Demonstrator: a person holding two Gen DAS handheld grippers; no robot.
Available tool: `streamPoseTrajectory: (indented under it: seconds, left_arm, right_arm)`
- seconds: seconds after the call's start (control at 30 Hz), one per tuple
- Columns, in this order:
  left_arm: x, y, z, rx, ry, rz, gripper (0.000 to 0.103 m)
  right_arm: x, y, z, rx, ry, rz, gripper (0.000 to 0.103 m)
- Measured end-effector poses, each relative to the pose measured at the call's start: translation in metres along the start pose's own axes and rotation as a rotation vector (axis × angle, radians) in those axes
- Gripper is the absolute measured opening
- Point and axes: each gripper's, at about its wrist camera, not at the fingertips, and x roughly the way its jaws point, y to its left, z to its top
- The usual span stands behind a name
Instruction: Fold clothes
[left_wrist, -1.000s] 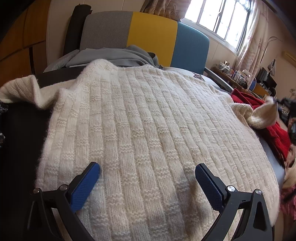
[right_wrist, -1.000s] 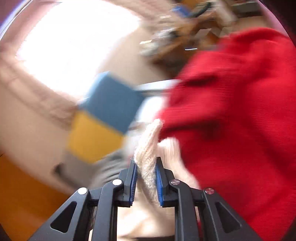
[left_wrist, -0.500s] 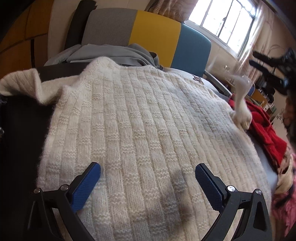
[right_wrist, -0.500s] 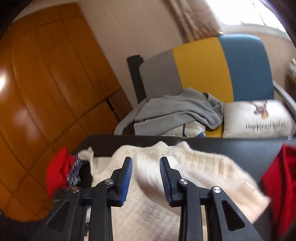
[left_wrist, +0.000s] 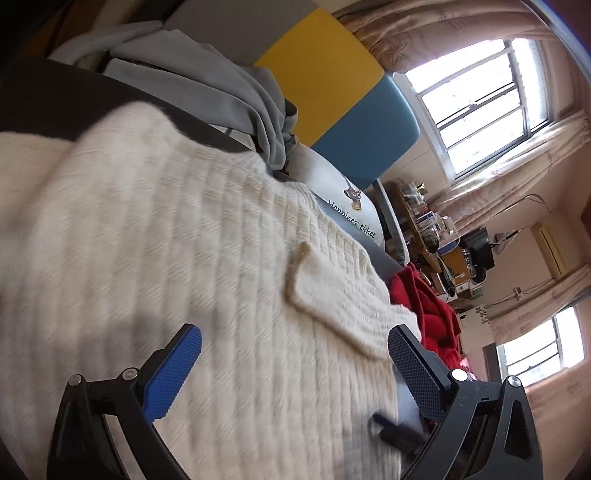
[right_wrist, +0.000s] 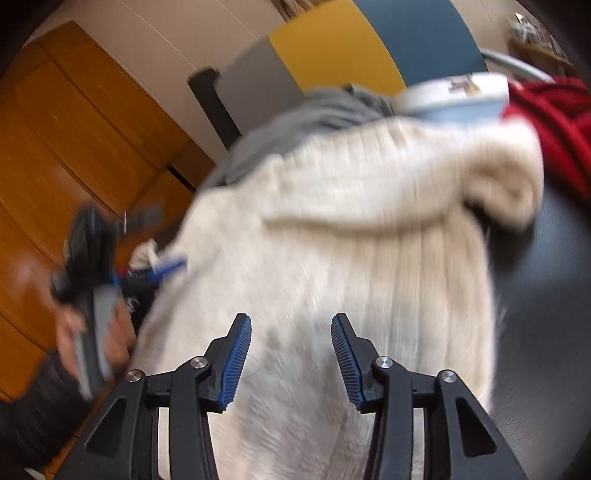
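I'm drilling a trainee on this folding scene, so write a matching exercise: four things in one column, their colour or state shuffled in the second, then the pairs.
Things:
1. knitted sweater
2. garment beside the sweater's far edge
3. garment draped on the chair
4. left gripper

Colour or state:
A. grey
B. jaws apart, nothing between them
C. cream, spread flat with a sleeve folded onto the body
D. red

Pairs: 1-C, 2-D, 3-A, 4-B
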Motion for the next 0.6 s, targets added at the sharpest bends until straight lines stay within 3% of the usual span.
streamPoseTrajectory:
  seconds: [0.1, 0.27, 0.43, 0.5, 0.57, 0.6]
  left_arm:
    - [0.035, -0.02, 0.018, 0.047, 0.034, 0.004, 0.1]
    - [0.089, -0.037, 0.037, 0.141, 0.099, 0.09, 0.1]
    - [0.12, -0.04, 0.042, 0.211, 0.135, 0.151, 0.1]
    - [0.125, -0.048, 0.039, 0.268, 0.155, 0.15, 0.091]
    - [0.137, -0.056, 0.031, 0.323, 0.218, 0.166, 0.051]
    - [0.14, -0.06, 0.027, 0.358, 0.225, 0.193, 0.044]
  right_arm:
    - [0.001, -0.007, -0.01, 0.015, -0.059, 0.03, 0.046]
    - [0.005, -0.015, -0.011, 0.032, -0.071, 0.079, 0.046]
    - [0.004, -0.019, -0.012, 0.047, -0.082, 0.118, 0.046]
    - [0.002, -0.02, -0.012, 0.052, -0.086, 0.131, 0.046]
    - [0.0, -0.02, -0.013, 0.053, -0.087, 0.137, 0.046]
    - [0.0, -0.019, -0.014, 0.052, -0.087, 0.139, 0.046]
